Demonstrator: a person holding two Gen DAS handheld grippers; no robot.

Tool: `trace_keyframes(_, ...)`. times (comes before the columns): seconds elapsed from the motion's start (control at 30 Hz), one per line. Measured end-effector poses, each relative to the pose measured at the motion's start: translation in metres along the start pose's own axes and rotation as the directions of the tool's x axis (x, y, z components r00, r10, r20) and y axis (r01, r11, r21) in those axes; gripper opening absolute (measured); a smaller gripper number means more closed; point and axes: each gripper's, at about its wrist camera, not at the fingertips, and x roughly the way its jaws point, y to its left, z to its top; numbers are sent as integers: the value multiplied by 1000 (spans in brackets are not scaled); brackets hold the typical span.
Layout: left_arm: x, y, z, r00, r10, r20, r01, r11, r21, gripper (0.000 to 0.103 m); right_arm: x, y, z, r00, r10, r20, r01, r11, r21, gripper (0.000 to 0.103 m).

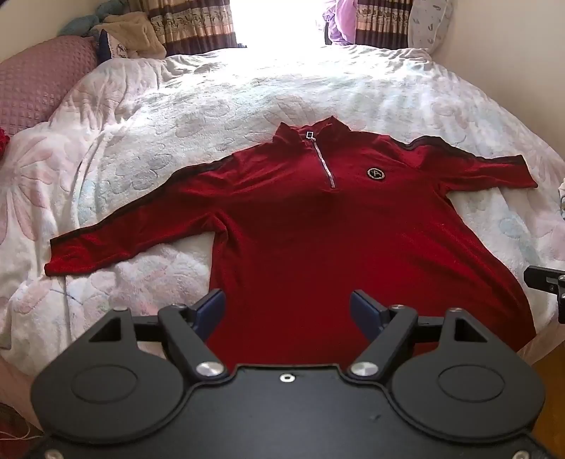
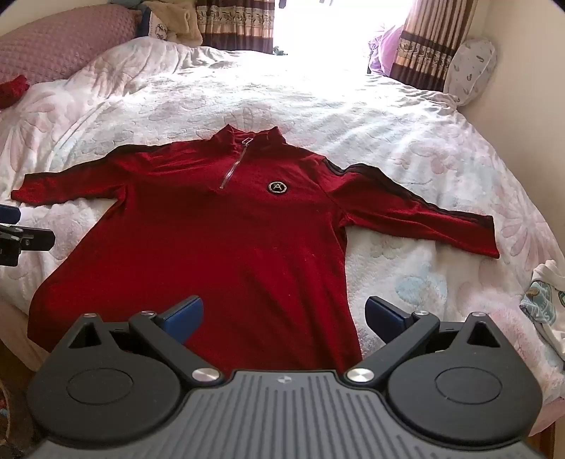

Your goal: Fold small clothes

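Nearest the cameras, the left gripper (image 1: pixel 287 305) and the right gripper (image 2: pixel 284 312) hover above the hem of the garment, each with jaws spread wide and holding nothing; the blue pads (image 1: pixel 212 307) face inward. The red shirt (image 1: pixel 317 240) lies flat and front-up on the floral bedspread (image 1: pixel 159 116), its hem at the near edge of the bed and its collar pointing toward the far edge. Both sleeves extend sideways, each edged with a dark stripe. A silver half-zip (image 1: pixel 325 162) runs down from the collar, with a round badge (image 1: pixel 374 173) just beside it. Toward the far left corner sits a pink quilted pillow (image 1: pixel 39 84); beyond the far edge hang patterned curtains (image 1: pixel 190 24) flanking a bright window.
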Motion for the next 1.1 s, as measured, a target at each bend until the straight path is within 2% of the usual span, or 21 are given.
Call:
trace_keyframes(0.83,-3,2,0,1000,-12,10,12,1000,-22,79,0,-3,0,1000,-1,2,1,1000,7,103)
trace_keyframes(1.1,-4,5,-1,1000,25,18,-25,999,-24,79,3,-3,-2,1000,-3,-2,3,1000,7,103)
